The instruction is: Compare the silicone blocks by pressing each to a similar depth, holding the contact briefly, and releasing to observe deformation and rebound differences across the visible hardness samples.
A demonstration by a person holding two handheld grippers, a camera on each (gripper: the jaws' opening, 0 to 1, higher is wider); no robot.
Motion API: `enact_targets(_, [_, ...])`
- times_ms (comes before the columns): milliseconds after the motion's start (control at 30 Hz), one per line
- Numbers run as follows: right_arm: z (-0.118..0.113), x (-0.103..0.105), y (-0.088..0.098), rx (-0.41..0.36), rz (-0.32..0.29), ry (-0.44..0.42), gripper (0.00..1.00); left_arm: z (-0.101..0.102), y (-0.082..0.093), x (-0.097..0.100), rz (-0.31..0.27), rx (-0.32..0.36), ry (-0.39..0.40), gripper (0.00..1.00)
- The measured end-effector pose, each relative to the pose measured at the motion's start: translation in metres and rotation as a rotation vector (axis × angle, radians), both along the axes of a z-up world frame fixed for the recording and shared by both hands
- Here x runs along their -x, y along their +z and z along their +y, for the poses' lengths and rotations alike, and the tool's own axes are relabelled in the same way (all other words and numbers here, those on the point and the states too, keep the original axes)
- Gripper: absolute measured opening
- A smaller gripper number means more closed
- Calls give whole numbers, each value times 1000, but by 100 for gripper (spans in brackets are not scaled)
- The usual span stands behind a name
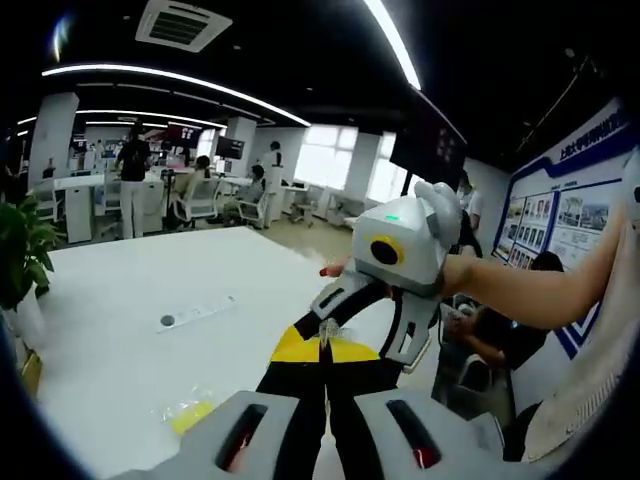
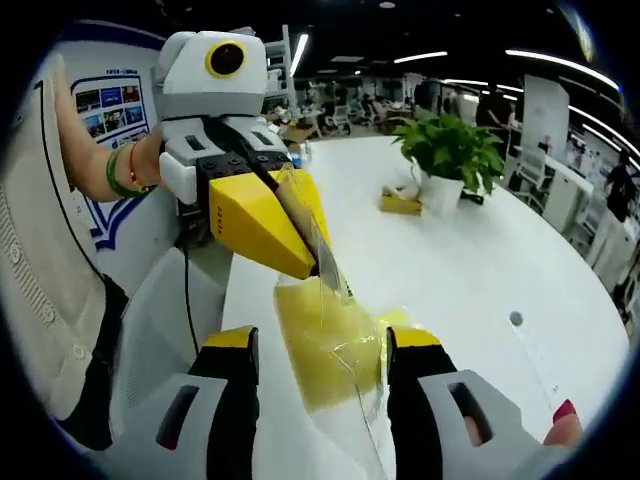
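A yellow silicone block [image 2: 318, 350] in a clear plastic bag hangs just above the white table [image 2: 480, 260]. My left gripper [image 2: 316, 266] comes in from the upper left with its yellow jaws shut on the bag's top edge. In the left gripper view its own jaws [image 1: 322, 345] meet, pinched on that thin edge. My right gripper [image 2: 322, 342] is open, one jaw on each side of the bagged block. The same right gripper [image 1: 358, 335], white with a yellow ring, reaches in from the right, held by a bare forearm [image 1: 530, 290].
Another small yellow piece in a bag [image 1: 190, 412] and a white strip [image 1: 195, 315] lie on the table. A potted plant [image 2: 450, 150] and a small box [image 2: 400, 203] stand farther along it. A seated person [image 1: 500, 340] and a poster wall are beside the table edge.
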State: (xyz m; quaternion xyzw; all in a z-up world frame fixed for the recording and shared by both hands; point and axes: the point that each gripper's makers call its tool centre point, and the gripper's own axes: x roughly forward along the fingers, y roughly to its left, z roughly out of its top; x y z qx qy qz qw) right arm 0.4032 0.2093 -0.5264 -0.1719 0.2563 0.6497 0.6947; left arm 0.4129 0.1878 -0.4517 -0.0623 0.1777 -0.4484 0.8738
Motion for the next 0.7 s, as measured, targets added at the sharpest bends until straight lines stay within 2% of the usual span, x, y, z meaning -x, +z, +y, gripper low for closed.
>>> enact_targets(67, [0,-1,0,0,5,-1,43,-2,1,1,0,7,-7,0])
enact_targets(200, [0,0,-2,1,20,6,34,-6,3,5,1,25,-29,0])
enact_targets(267, [-1,5,-3,2,70,9,32,-8,3,7,-2,20,-40,0])
enact_targets(500, [-1,12,-3,1,109,13,28,-8,5,12,-13,17,-65,0])
enact_targets(700, [0,20,0,7,96,12,23,-7,6,19,-16,25,-76,0])
